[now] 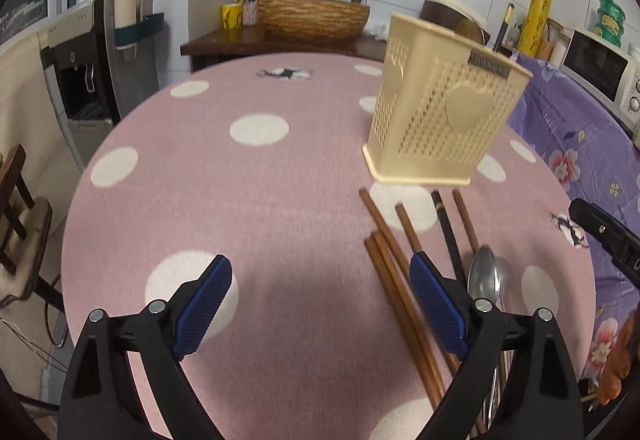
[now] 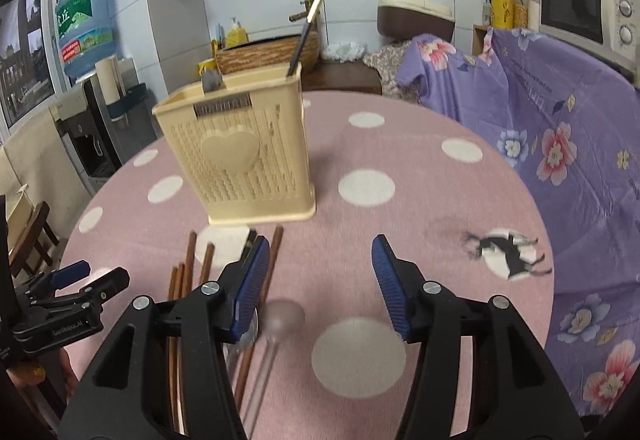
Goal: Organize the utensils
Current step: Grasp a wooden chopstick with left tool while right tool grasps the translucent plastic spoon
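At the bottom of the left wrist view, the left hand-held gripper hangs released over the surface, its two blue-padded fingers spread wide with nothing between them. Bare pink cloth with white dots shows in the gap.

Just right of centre in that view, brown wooden chopsticks lie loose on the cloth, running from the lower right toward the middle. One black chopstick lies among them. Beside it, partly hidden behind the right-hand finger, rest metal spoons.

At the bottom of the right wrist view, the right hand-held gripper is also released, jaws wide apart and empty. Its left blue pad hovers over the same scatter of utensils. A blurred spoon lies on the cloth between the fingers, toward the left one.

Farther back, a cream plastic utensil holder with a heart on its perforated side stands upright on the surface, just beyond the chopstick tips. In the right wrist view a dark chopstick with a pale tip leans out of its top right corner.

At the right of both views, a purple flowered cloth drapes something beside the surface. Behind it sits a white microwave oven. At the upper left stands a water dispenser with a blue bottle.
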`<move>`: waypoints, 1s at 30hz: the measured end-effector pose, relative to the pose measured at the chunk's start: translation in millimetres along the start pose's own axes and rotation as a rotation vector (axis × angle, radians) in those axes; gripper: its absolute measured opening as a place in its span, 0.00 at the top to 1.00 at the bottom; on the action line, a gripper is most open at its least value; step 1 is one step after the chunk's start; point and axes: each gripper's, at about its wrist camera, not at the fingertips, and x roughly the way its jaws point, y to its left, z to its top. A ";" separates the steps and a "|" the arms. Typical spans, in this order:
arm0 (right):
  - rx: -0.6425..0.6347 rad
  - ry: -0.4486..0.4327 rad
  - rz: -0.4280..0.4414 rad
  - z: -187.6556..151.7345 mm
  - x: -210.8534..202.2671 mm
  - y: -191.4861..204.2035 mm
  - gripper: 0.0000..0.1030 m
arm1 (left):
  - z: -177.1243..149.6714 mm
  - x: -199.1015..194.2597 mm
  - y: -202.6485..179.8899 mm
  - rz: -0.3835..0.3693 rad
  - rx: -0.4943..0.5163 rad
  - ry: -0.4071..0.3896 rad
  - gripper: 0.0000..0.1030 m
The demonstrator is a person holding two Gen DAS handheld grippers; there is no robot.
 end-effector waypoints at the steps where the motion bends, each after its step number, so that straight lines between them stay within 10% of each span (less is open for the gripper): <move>1: 0.004 0.017 0.004 -5.6 2.7 -0.6 0.48 | -4.3 2.0 -0.1 -0.006 -0.002 0.017 0.18; 30: -0.132 0.222 -0.093 -58.8 37.0 33.5 0.52 | -42.6 10.3 -36.7 0.016 0.116 0.099 0.29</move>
